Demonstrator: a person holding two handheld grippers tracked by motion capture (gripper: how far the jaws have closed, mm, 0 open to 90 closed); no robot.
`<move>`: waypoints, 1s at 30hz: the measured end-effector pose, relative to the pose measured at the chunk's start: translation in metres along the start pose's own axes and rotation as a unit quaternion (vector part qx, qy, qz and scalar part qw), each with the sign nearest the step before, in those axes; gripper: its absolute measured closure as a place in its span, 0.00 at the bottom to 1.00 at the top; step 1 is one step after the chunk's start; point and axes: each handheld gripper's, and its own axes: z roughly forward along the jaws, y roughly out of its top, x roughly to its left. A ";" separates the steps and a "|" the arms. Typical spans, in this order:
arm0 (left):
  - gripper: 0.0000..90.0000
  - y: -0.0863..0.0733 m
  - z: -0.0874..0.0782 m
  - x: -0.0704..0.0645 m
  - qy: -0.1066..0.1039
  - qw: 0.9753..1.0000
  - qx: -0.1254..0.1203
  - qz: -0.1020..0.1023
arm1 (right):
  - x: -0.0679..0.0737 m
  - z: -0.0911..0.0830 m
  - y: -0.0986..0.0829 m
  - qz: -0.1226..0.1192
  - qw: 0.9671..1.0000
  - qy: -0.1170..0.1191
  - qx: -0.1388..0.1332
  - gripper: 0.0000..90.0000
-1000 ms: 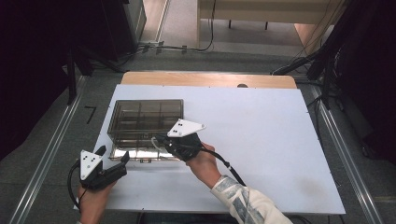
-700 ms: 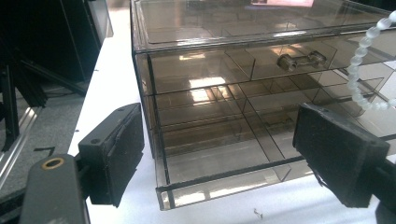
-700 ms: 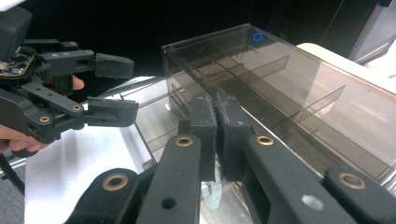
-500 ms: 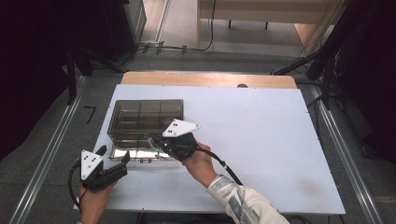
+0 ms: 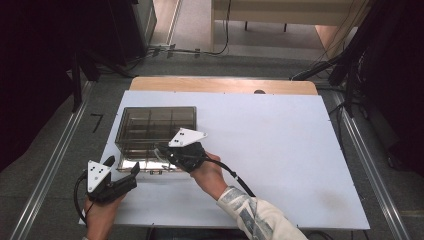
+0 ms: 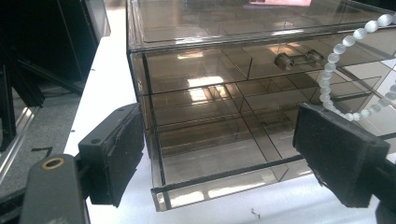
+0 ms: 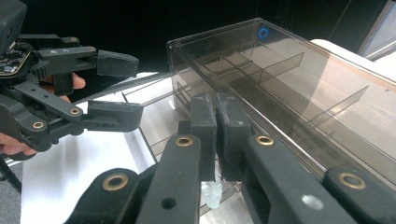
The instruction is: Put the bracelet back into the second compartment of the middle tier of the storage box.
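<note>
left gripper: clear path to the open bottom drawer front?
Probably yes. The left gripper is open, its jaws standing either side of the pulled-out drawer of the smoky organiser box; only the bead string hangs near its right side.

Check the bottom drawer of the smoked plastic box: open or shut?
Open, partly. The bottom drawer juts out past the front of the box toward the left gripper, whose jaws stand apart on either side of it.
</note>
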 end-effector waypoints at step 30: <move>0.19 0.000 0.000 0.000 -0.001 1.000 0.003 0.001 | 0.009 0.026 -0.004 -0.019 0.999 0.006 0.026 0.94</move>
